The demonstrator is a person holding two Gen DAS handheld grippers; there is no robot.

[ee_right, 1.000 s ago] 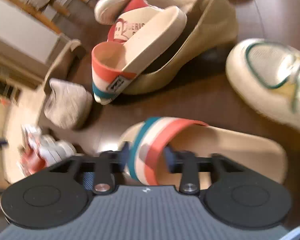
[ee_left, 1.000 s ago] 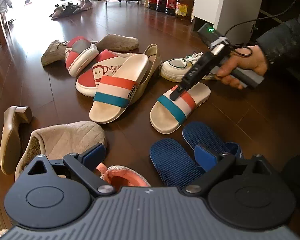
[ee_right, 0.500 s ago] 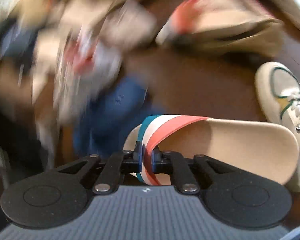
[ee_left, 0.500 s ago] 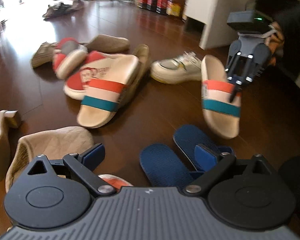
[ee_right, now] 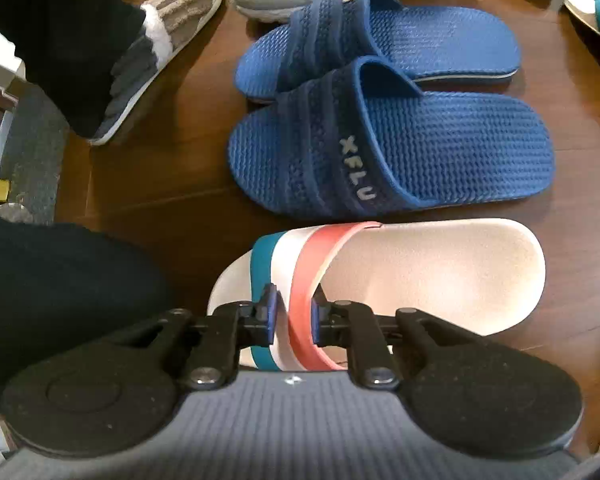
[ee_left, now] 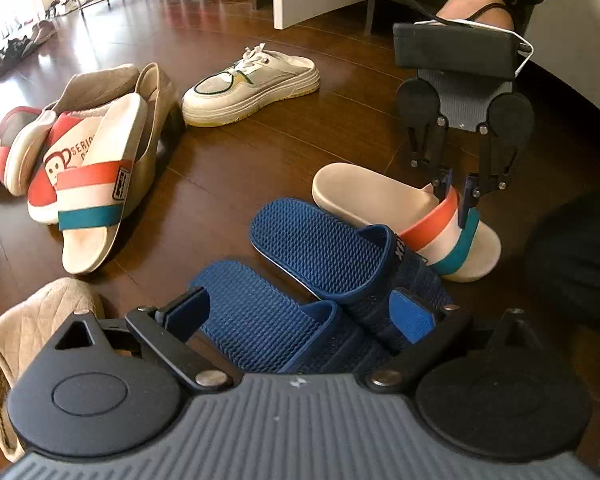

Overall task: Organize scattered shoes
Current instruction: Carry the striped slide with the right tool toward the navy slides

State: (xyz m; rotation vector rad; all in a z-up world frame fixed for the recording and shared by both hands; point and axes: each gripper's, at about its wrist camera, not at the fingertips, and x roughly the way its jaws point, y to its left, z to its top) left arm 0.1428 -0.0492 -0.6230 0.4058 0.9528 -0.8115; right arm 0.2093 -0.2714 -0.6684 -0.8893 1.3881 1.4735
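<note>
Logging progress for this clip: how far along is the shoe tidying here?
Done: two blue textured rubber slides lie paired side by side. In hand: the right claw is opening around the strap of a cream slide with red, white and teal bands, set beside them. Left: its matching striped slide, still on the pile, and the white sneaker.

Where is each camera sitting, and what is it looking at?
Left wrist view: sits on the left gripper, jaws wide apart, looking down across the floor at scattered shoes; the person's hand and the right gripper show.
Right wrist view: sits on the right gripper, looking steeply down; its jaws are opening around the strap of the striped slide; a dark trouser leg shows.
Both views share the striped slide beside the blue slippers.
</note>
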